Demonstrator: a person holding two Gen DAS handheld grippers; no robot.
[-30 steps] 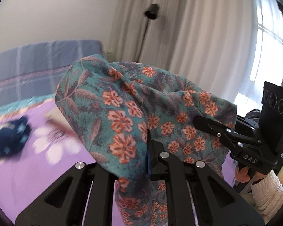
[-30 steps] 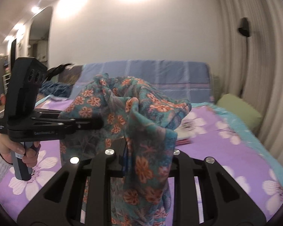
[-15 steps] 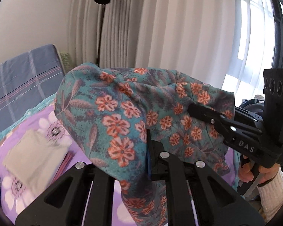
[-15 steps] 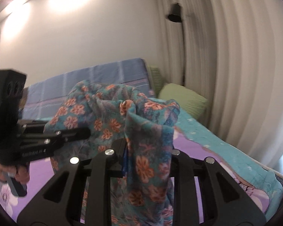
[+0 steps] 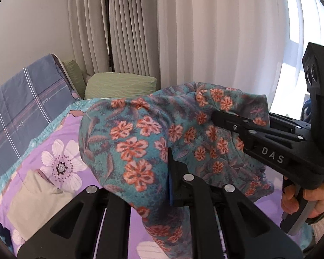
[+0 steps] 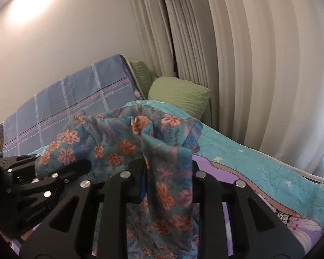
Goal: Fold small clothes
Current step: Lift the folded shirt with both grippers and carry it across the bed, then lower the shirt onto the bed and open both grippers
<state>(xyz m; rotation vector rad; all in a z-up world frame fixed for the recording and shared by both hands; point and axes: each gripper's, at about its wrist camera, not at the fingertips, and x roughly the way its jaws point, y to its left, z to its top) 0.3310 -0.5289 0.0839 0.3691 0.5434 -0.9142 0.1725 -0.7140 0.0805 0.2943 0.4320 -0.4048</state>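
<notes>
A bed with a purple flowered cover is filling the lower part of both views, running back to a green pillow and a checked blue quilt against the wall, with pale curtains behind. A beige folded piece is lying on the cover at the left.

The garment, a teal cloth with orange flowers, is hanging clear above the bed, bunched and slung between the two tools, its loose end drooping down.

The left hand-held gripper is pinching one part of the cloth, jaws pressed nearly together on it. The right hand-held gripper is pinching another part, jaws a little wider on a thicker bunch; in the left view it is reaching in from the right with a hand on its handle.

The cloth's long axis is running across from one grip to the other, so both hands are equally near. Laying it flat probably calls for drawing the two grips apart over the open cover straight below.
</notes>
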